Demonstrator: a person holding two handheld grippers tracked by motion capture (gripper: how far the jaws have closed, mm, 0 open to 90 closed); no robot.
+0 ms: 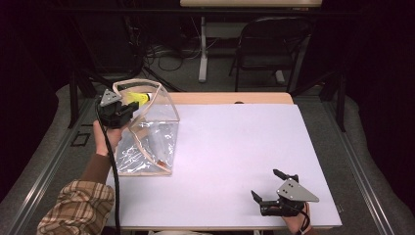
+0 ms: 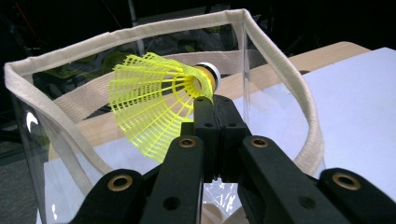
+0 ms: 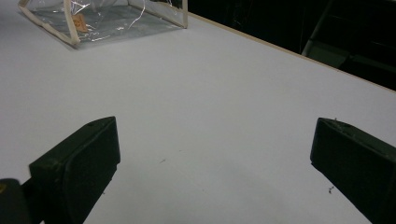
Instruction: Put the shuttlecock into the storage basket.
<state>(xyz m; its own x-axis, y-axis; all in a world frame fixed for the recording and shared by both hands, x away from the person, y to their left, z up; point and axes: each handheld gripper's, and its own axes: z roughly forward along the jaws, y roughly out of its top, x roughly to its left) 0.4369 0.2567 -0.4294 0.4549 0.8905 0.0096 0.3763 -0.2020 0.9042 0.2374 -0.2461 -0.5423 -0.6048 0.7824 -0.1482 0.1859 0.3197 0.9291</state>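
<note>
The left gripper (image 2: pixel 212 100) is pinching a yellow shuttlecock (image 2: pixel 154 100) by the skirt's rim near the cork, jaws nearly together, and is holding it over the open mouth of the clear bag (image 1: pixel 151 139) standing at the table's (image 1: pixel 235 147) left side. The shuttlecock is looking very light, its plastic mesh skirt springy and easy to crush, so the firm cork end is seeming the safer place to grip, and gently. The right gripper (image 1: pixel 266 186) is resting wide and empty on the table's near right corner, well apart from the bag.
</note>
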